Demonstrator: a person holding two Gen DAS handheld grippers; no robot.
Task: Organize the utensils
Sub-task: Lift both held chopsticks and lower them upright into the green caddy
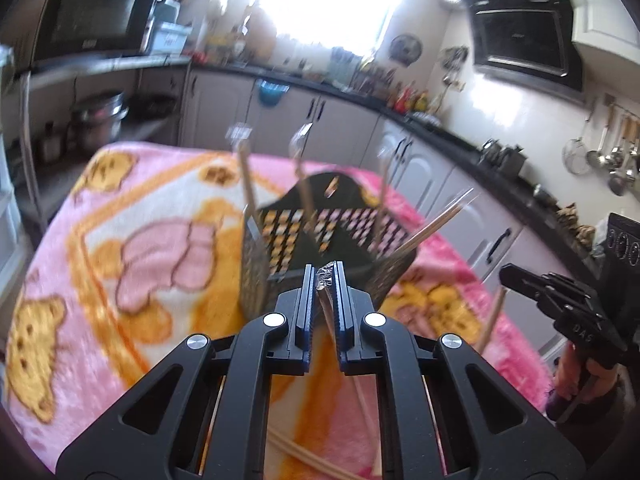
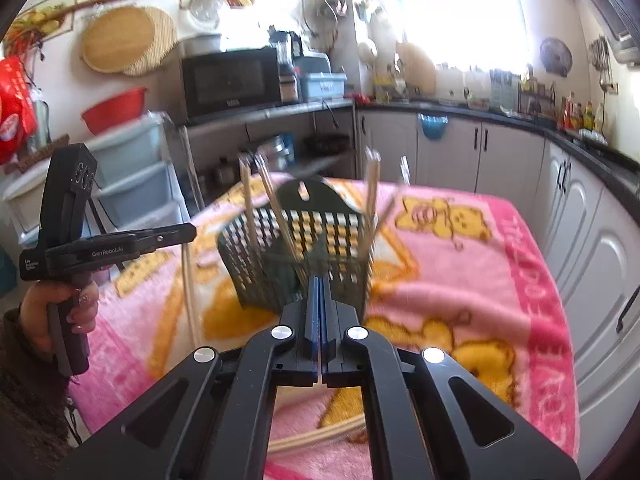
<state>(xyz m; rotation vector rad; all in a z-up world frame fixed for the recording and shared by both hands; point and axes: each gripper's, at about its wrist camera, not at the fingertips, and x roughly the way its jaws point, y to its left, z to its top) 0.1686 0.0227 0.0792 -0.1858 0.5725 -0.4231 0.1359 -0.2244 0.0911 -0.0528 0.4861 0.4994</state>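
Note:
A dark perforated utensil basket (image 1: pixel 320 236) (image 2: pixel 304 240) stands on the pink blanket (image 1: pixel 140 240) (image 2: pixel 460 280), with several wrapped chopsticks (image 1: pixel 246 184) (image 2: pixel 370 200) upright in it. My left gripper (image 1: pixel 325 276) (image 2: pixel 192 232) is above the blanket, just in front of the basket, shut on a plastic-wrapped pair of chopsticks (image 1: pixel 332 320) (image 2: pixel 188 288) that hangs down from its pads. My right gripper (image 2: pixel 320 282) (image 1: pixel 505 274) is shut too, and a pale chopstick (image 1: pixel 495 316) hangs below it. More loose chopsticks (image 1: pixel 296 448) (image 2: pixel 320 434) lie on the blanket beneath both grippers.
Grey cabinets under a black counter (image 1: pixel 440 132) (image 2: pixel 560 136) run behind and to the right of the blanket-covered table. A microwave (image 2: pixel 232 80) sits on a shelf to the left, with plastic drawers (image 2: pixel 132 184) beside it. A person's hand (image 2: pixel 60 304) holds the left gripper's handle.

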